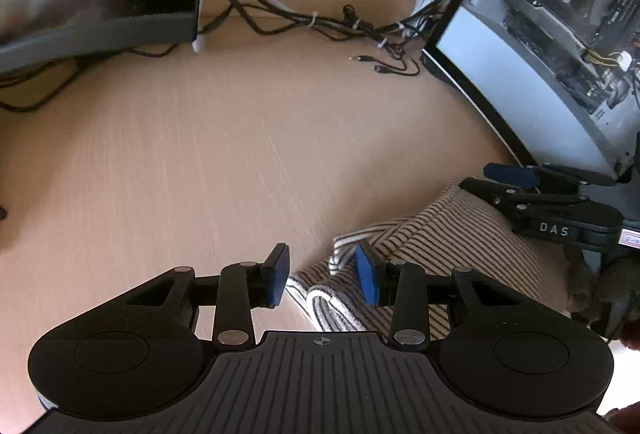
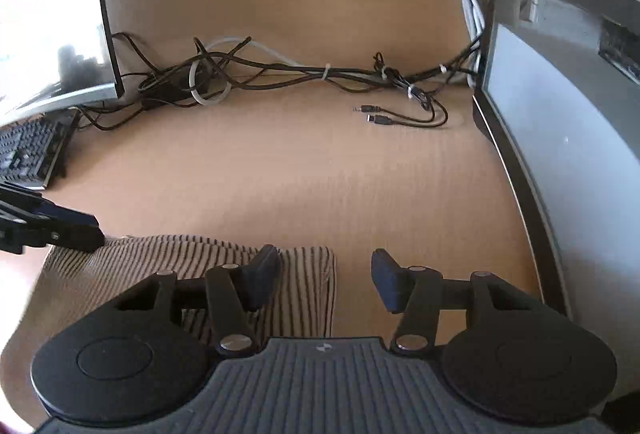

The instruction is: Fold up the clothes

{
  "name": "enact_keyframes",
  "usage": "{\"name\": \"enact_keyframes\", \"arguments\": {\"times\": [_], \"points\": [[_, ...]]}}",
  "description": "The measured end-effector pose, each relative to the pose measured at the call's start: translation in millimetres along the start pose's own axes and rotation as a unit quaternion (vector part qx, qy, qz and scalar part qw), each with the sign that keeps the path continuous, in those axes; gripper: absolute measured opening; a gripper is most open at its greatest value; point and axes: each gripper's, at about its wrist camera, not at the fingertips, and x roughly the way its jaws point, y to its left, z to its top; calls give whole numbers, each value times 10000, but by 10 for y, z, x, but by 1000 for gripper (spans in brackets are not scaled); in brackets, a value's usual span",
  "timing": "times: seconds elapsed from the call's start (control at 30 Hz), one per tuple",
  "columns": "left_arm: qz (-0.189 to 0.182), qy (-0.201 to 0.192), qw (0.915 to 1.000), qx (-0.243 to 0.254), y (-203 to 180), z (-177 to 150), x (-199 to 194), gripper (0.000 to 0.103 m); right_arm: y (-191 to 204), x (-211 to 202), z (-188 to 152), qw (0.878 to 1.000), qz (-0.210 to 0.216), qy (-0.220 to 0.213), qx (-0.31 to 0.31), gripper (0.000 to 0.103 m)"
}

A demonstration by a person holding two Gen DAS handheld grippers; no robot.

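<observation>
A folded beige garment with dark stripes [image 1: 448, 234] lies on the wooden desk, low in both views; it also shows in the right wrist view [image 2: 176, 254]. My left gripper [image 1: 322, 274] is open and empty, its blue pads over the garment's left folded edge. My right gripper [image 2: 326, 274] is open and empty above the garment's right edge. The right gripper shows in the left wrist view [image 1: 520, 190] at the garment's far right side. The left gripper shows in the right wrist view [image 2: 60, 226] at the garment's left corner.
A monitor [image 2: 52, 14] and a keyboard [image 2: 28, 154] stand at the left. An open computer case [image 1: 560, 34] stands at the right. A tangle of cables [image 2: 280, 74] runs along the back of the desk [image 2: 300, 174], with loose plugs [image 2: 376, 114].
</observation>
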Motion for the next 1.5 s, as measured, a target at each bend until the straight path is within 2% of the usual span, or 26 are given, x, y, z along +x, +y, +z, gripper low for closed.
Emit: {"name": "enact_keyframes", "arguments": {"times": [0.13,0.2,0.27,0.3,0.33,0.37,0.4,0.47,0.53,0.7,0.77,0.8,0.87,0.9,0.97,1.03,1.13,1.23,1.3,1.4,1.43,1.5], "points": [[180,-18,9998,120,-6,2,5,41,73,11,25,9996,-102,-19,-247,55],[85,-59,9999,118,4,26,-60,41,76,-100,25,9995,-155,-30,-258,56],[-173,-202,9995,193,-15,72,-176,45,57,-228,46,9998,-131,-45,-113,58],[-350,-263,9987,265,-23,83,-243,55,39,-297,55,9999,-89,-52,-16,62],[-559,-264,9975,341,-37,97,-291,66,23,-405,53,10000,-8,1,67,72],[-764,-221,9960,402,-52,115,-306,85,7,-528,46,9998,88,77,144,78],[-968,-178,9941,463,-67,133,-321,91,4,-638,15,9995,213,154,195,84],[-1272,-139,9901,573,-112,161,-286,91,5,-850,-65,9980,484,307,278,87],[-1357,-75,9888,624,-173,196,-153,91,-22,-841,-136,9950,636,486,594,96],[-1647,469,9850,223,-157,270,296,92,-101,-731,-311,9799,964,936,1471,95],[-1728,671,9827,14,-67,239,376,93,-133,-687,-380,9709,1092,1114,1818,81],[-1714,718,9825,-94,-25,212,371,93,-149,-665,-415,9657,1156,1202,1990,77],[-1683,742,9827,-235,50,130,312,93,-180,-621,-485,9541,1281,1377,2332,75],[-1668,737,9828,-292,85,82,276,93,-180,-594,-463,9561,1243,1330,2296,73],[-1631,722,9832,-401,149,-22,209,94,-138,-501,-307,9701,999,1138,1897,72],[-1602,718,9831,-518,193,-129,132,94,-44,-393,-106,9843,706,921,1332,72],[-1651,731,9815,-635,139,-259,33,95,184,-197,179,9978,288,536,274,72],[-1811,800,9793,-421,-138,-400,8,95,448,7,410,9979,-41,247,-599,72],[-2111,866,9732,-282,-368,-463,11,95,468,-75,413,9973,-100,128,-722,72],[-2468,829,9655,-13,-614,-501,-79,95,463,-249,386,9964,-159,-48,-834,81],[-2502,767,9651,123,-661,-496,-136,95,461,-307,376,9960,-179,-107,-872,81],[-2352,553,9701,246,-623,-437,-262,96,457,-422,358,9950,-218,-225,-947,81]]}}
